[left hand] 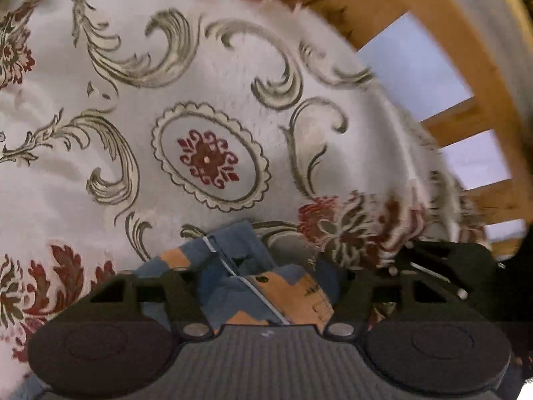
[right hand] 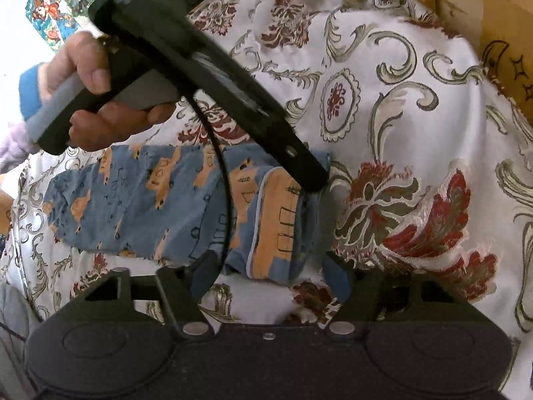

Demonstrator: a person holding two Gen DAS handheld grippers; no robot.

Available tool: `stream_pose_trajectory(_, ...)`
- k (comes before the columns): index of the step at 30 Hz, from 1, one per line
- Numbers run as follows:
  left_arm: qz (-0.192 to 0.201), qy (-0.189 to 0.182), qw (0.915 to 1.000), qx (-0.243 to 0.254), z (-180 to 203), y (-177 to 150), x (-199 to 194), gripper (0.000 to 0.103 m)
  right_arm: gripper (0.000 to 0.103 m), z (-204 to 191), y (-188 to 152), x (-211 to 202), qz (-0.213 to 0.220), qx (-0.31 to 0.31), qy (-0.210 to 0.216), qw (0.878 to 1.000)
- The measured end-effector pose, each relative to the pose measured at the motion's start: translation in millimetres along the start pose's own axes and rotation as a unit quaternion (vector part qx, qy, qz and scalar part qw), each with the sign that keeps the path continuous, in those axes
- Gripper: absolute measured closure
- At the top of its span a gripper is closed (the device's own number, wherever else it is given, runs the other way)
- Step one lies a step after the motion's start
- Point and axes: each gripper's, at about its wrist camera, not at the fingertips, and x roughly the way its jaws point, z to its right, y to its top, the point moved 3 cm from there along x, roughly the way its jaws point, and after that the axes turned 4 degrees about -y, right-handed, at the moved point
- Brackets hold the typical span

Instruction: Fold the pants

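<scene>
Closest to the right wrist cam, the right gripper (right hand: 266, 276) has its fingers spread wide with nothing between them, hanging just short of the near edge of the small blue cotton pants with orange building prints (right hand: 173, 206). They lie flat, legs apparently stacked, one end doubled over, so I'd guess at least one fold is in and a final fold remains. The left gripper (left hand: 263, 276) sits on that doubled end with cloth between its fingers; can't tell if it's actually pinching. Beyond, the white floral bedspread (left hand: 206, 76) offers plenty of room, until the wooden slatted bed frame (left hand: 466, 113).
</scene>
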Motion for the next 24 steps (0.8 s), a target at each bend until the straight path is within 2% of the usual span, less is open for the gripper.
stream_pose_trajectory(1, -0.01, 0.012, 0.9999, -0.004, 4.4, 0.2, 5.2, 0.063, 0.044, 0.9, 0.2, 2.4, -0.005, 0.001, 0.004, 1.0)
stream_pose_trajectory(2, -0.014, 0.021, 0.9996, -0.007, 8.4, -0.5, 8.8, 0.068, 0.048, 2.2, 0.5, 4.9, -0.011, 0.003, 0.008, 1.0)
stream_pose_trajectory(3, -0.016, 0.029, 0.9994, -0.007, 13.1, -2.1, 11.5, 0.079, 0.059, 4.0, 0.9, 6.7, -0.015, 0.006, 0.013, 1.0)
stream_pose_trajectory(4, -0.015, 0.04, 0.999, -0.009, 17.2, -2.6, 13.2, 0.086, 0.072, 3.9, -0.2, 6.3, -0.017, 0.007, 0.019, 1.0)
stream_pose_trajectory(5, -0.01, 0.051, 0.9985, -0.013, 19.7, -5.3, 13.0, 0.087, 0.079, 3.0, -1.1, 6.3, -0.016, 0.003, 0.021, 1.0)
stream_pose_trajectory(6, -0.003, 0.057, 0.9982, -0.019, 21.7, -9.1, 11.3, 0.091, 0.096, 2.1, -1.2, 6.5, -0.016, -0.003, 0.017, 1.0)
stream_pose_trajectory(9, 0.035, 0.061, 0.9968, -0.038, 26.7, -25.1, -1.7, 0.093, 0.099, -1.1, -2.6, 3.9, -0.01, -0.013, 0.024, 1.0)
stream_pose_trajectory(13, 0.115, 0.078, 0.9895, -0.038, 40.2, -49.0, -24.3, 0.093, 0.1, 1.1, -0.3, -0.6, 0.009, -0.02, 0.02, 1.0)
stream_pose_trajectory(15, 0.165, 0.106, 0.9804, -0.016, 50.0, -54.5, -32.8, 0.093, 0.102, 3.7, 2.5, -4.3, 0.023, -0.021, 0.013, 0.999)
stream_pose_trajectory(18, 0.231, 0.149, 0.9615, 0.006, 60.7, -56.7, -40.1, 0.092, 0.103, 8.1, 4.7, -2.8, 0.024, -0.012, 0.013, 1.0)
stream_pose_trajectory(19, 0.233, 0.147, 0.9612, 0.005, 61.0, -53.4, -39.4, 0.091, 0.103, 9.2, 4.5, -0.1, 0.017, -0.01, 0.012, 1.0)
stream_pose_trajectory(22, 0.202, 0.1, 0.9738, -0.029, 46.7, -48.3, -25.2, 0.088, 0.103, 12.2, 3.9, 5.4, 0.001, -0.012, 0.011, 1.0)
stream_pose_trajectory(23, 0.195, 0.098, 0.9753, -0.036, 38.4, -49.1, -23.3, 0.088, 0.103, 12.9, 3.5, 5.5, -0.002, -0.015, 0.012, 1.0)
stream_pose_trajectory(24, 0.196, 0.103, 0.9744, -0.037, 32.5, -51.2, -23.1, 0.087, 0.098, 13.8, 1.7, 4.2, -0.002, -0.017, 0.01, 1.0)
